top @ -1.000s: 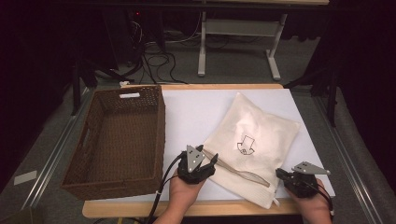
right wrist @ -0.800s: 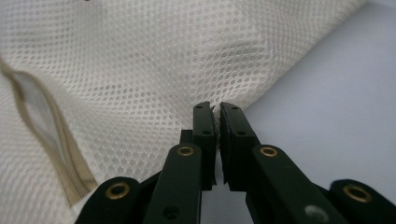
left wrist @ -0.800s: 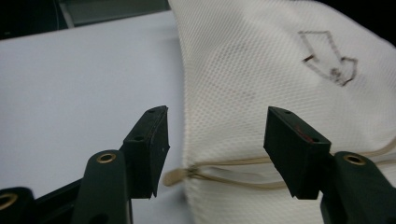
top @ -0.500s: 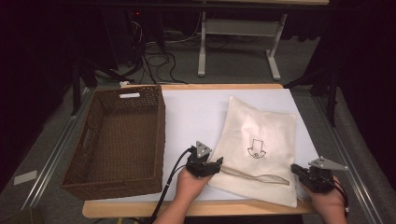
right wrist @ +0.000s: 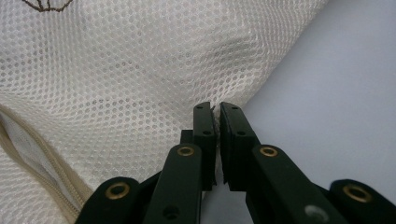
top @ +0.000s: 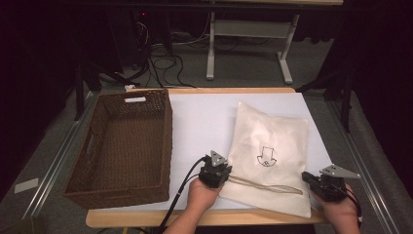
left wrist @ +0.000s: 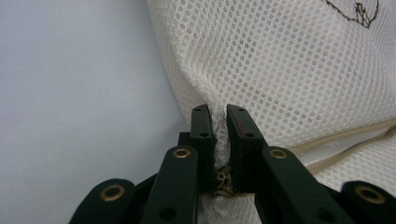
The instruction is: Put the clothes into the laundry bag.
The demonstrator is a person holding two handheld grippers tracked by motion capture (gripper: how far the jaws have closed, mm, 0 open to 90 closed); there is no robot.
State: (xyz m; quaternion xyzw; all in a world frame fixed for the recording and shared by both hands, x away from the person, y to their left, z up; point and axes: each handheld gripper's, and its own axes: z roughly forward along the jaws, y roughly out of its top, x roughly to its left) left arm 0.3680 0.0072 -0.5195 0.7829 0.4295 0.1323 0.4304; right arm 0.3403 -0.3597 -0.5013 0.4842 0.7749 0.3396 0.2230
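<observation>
I am looking at the white mesh bag (top: 270,156) lying flat on the right half of the white table cover (top: 204,122), its printed arrow mark (top: 266,156) facing up and its beige zipper (top: 265,186) running along the near end; the bag is lying well apart from the brown wicker basket (top: 122,146), which is sitting on the left of the table. I am holding the bag at both near corners. The left gripper (top: 221,173) is biting the bag's near left edge; in the left gripper view its jaws have just been closing and are now pinching a bunched fold of mesh (left wrist: 222,135) between them, with the zipper's metal pull (left wrist: 223,179) sitting low in the gap. The right gripper (top: 311,179) is sitting at the bag's near right corner; in the right gripper view its jaws are standing almost together, clamping the thin edge of the mesh (right wrist: 217,109) where the bag is meeting the table cover. My left hand (top: 204,192) and right hand (top: 341,209) are coming in from the near edge of the table; beyond the table I am seeing a floor with cables (top: 160,58) and a table frame (top: 248,48).
</observation>
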